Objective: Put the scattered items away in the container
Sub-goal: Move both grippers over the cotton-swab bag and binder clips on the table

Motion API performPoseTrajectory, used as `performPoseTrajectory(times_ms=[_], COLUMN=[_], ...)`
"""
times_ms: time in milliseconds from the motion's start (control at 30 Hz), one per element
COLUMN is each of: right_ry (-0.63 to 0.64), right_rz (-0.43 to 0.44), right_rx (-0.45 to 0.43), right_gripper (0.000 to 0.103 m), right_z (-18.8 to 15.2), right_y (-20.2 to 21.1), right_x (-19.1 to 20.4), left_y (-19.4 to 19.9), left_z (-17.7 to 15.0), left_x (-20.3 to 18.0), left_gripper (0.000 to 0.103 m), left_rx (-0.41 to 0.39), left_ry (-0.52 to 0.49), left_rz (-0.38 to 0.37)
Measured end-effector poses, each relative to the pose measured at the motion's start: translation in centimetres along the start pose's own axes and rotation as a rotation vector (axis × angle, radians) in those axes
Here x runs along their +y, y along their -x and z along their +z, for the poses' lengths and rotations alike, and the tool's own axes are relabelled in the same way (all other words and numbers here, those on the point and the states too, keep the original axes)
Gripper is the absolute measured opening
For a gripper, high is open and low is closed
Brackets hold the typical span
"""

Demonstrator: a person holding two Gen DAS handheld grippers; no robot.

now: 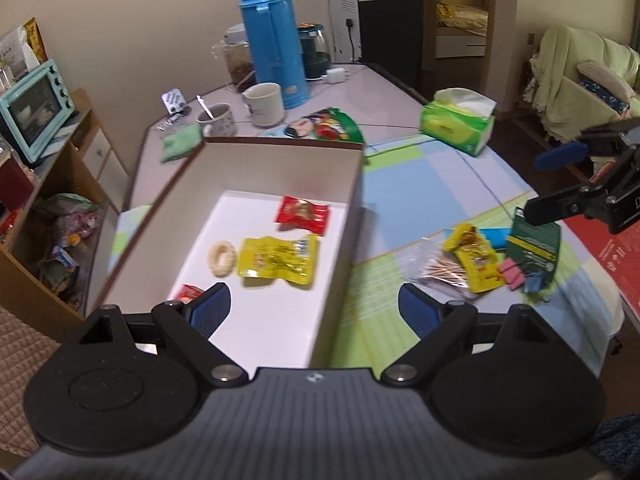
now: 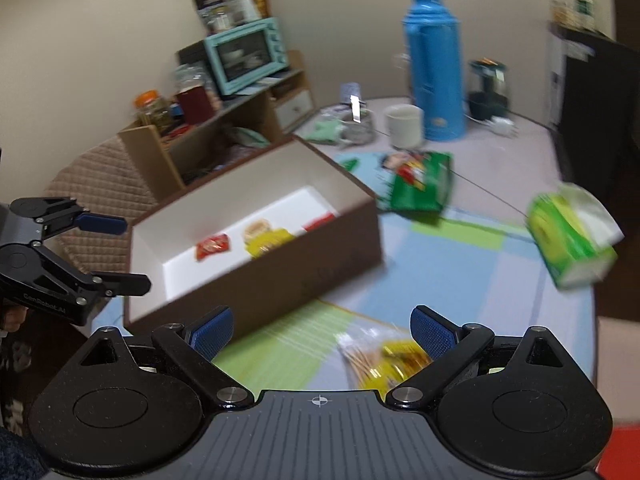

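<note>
The brown box sits left of centre on the checked tablecloth, with a yellow snack packet, a red packet and a ring biscuit already inside. Right of it lies a loose pile: cotton swabs, a yellow sachet, pink binder clips. My left gripper hangs wide open and empty over the box's near end; my right gripper is open too, above the swabs.

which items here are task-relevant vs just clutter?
Job:
brown cardboard box holding snacks
yellow snack packet
clear bag of wooden toothpicks
pink binder clip
dark green sachet

Clutter:
blue plastic thermos
white ceramic mug
green tissue pack
</note>
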State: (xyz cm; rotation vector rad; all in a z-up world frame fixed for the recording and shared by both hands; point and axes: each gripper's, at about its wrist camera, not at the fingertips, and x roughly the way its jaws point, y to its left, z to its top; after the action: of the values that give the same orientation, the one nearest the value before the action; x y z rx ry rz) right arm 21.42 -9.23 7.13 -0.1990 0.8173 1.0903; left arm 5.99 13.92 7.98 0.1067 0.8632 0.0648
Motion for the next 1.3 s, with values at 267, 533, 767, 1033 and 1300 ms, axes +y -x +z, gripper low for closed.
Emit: performPoseTrajectory(times_ms=[267,533,767,1033,1300], right_ry=[-0.07,-0.088,-0.089,-0.097,-0.125], right_rz=[-0.049,-0.083,-0.074,-0.05,-0.063], right_rx=[0.035,0.098,0.144,0.186,0.219], right_gripper=[0.098,0.098,0.098,0.098,0.097], right_z=[-3.7,-5.6,-6.1,-5.2,-4.8], right_y=[2.8,2.5,0.5,-3.2,-4.5], right_x=[-2.2,-4.2,-6.1,-7.3,-8.9], left_y=[-0.9,-3.2,-4.3,-6.3,-10.4], left_z=[-0.6,-1.4,-2.2,-2.3,-1.9], left_x=[-4.3,-7.2,-7.9,-7.2,-7.6], left_gripper=[0.089,0.088,0.088,0.088,0.081], left_rx=[0.022,0.078,0.112,0.159,0.225], left_ry=[0.035,0.09,0.139,0.186,0.261], left_rz=[-0.086,-0.093,-0.058,-0.038,-0.093])
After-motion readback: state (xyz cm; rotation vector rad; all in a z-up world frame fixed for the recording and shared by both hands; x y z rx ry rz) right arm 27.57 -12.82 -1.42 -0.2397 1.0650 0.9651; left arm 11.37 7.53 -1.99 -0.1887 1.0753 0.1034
